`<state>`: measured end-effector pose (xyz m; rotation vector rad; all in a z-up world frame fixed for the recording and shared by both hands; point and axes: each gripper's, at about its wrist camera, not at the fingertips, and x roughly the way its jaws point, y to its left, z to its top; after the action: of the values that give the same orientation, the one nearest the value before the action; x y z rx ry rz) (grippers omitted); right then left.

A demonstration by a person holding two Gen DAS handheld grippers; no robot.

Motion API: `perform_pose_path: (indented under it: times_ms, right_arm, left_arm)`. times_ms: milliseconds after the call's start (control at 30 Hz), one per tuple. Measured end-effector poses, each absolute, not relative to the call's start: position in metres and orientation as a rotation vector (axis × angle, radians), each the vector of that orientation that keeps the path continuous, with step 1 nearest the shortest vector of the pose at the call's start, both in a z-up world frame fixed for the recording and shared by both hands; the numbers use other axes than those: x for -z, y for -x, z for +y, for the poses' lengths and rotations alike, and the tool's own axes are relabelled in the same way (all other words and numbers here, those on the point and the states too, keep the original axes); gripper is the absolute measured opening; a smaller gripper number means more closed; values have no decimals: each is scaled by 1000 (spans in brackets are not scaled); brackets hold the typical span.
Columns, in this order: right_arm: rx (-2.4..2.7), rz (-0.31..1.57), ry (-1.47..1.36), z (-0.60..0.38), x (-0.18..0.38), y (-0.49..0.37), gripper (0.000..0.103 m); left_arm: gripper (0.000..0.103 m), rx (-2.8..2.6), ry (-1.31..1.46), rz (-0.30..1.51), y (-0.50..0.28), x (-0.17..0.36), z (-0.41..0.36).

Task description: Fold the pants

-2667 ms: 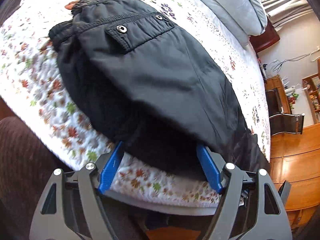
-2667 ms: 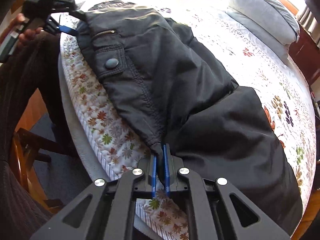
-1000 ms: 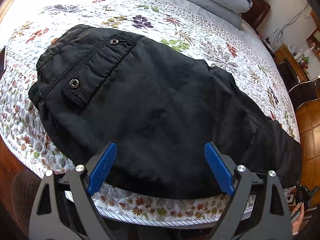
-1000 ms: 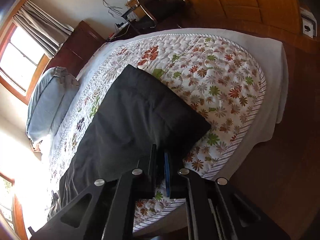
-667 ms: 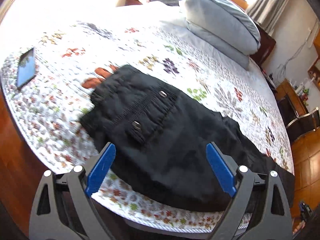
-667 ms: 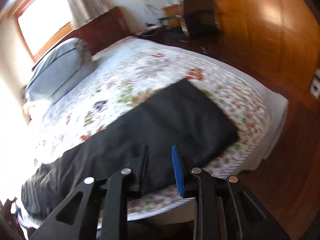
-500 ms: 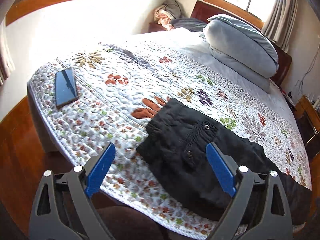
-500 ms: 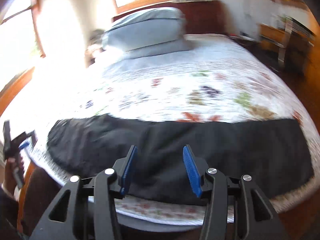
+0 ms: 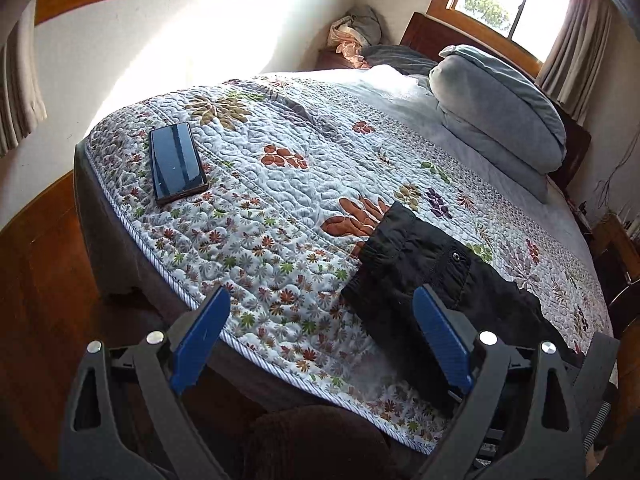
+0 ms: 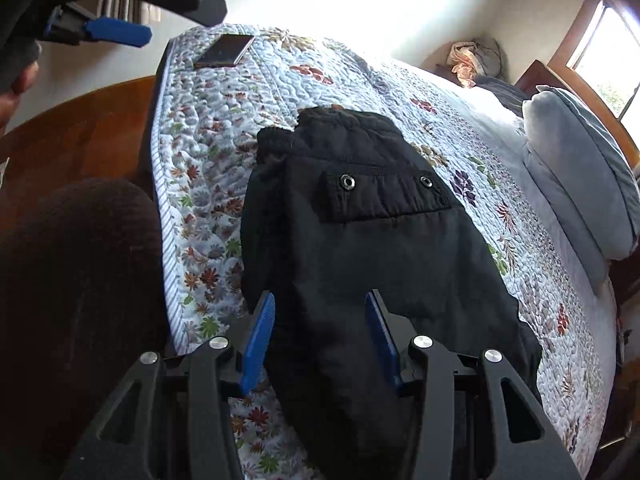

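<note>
I see one pair of black, matte pants (image 10: 360, 248) lying folded on the quilted floral bed (image 9: 280, 200), beside one glossy phone (image 9: 176, 162). My left hand-held gripper (image 9: 320, 344) and right hand-held gripper (image 10: 320, 340) both gape empty.

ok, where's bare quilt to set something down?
Free: floral quilt between the black phone and the black folded pants, and from there toward the grey pillows. Crowded: near edge, where the pants lie.

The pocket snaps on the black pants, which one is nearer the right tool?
The snap on the flap's left corner is nearer the right tool; the other snap sits toward the pillows.
</note>
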<state>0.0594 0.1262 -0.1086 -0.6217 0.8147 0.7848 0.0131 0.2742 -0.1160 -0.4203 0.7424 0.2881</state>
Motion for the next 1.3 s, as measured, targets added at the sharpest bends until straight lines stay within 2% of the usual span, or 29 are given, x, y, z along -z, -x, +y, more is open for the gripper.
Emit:
perform_pose_path:
  times_ms: [133, 200, 233, 267, 300, 367, 533, 867, 933, 967, 1000, 1167, 1233, 1300]
  right_arm:
    - [-753, 823, 628, 126, 116, -68, 52]
    - [-750, 858, 594, 122, 116, -79, 35]
    - [-764, 880, 558, 118, 113, -84, 31]
    - [-785, 905, 516, 115, 111, -89, 16]
    - [-796, 918, 483, 112, 107, -92, 9]
    - [-814, 926, 451, 108, 98, -93, 6]
    - [-896, 918, 352, 95, 77, -83, 6]
    - [-972, 960, 276, 103, 98, -64, 6]
    - [-974, 971, 207, 87, 91, -65, 6]
    - [-952, 963, 183, 76, 86, -64, 12]
    - [-935, 961, 149, 61, 81, -64, 18]
    - [-706, 959, -174, -76, 61, -64, 19]
    - [-568, 951, -322, -149, 60, -56, 22]
    - [-403, 929, -490, -232, 61, -37, 30]
  left_arm:
    - [93, -296, 440, 745, -13, 123, 282]
    - [93, -295, 449, 751, -13, 127, 284]
    - [93, -291, 454, 755, -13, 128, 284]
    - [93, -292, 459, 757, -12, 130, 285]
    - [93, -297, 463, 756, -11, 131, 286]
    - [93, -304, 477, 752, -9, 132, 289]
    - [93, -301, 513, 742, -6, 130, 291]
    - [93, -261, 447, 762, -16, 122, 259]
    - [93, -249, 435, 766, -20, 121, 250]
    - [93, -240, 429, 768, -23, 120, 245]
    - [93, -227, 421, 773, -28, 119, 239]
    - [93, -139, 349, 789, -58, 115, 193]
    - [93, -97, 295, 815, -72, 118, 168]
    - [93, -61, 238, 851, -86, 125, 143]
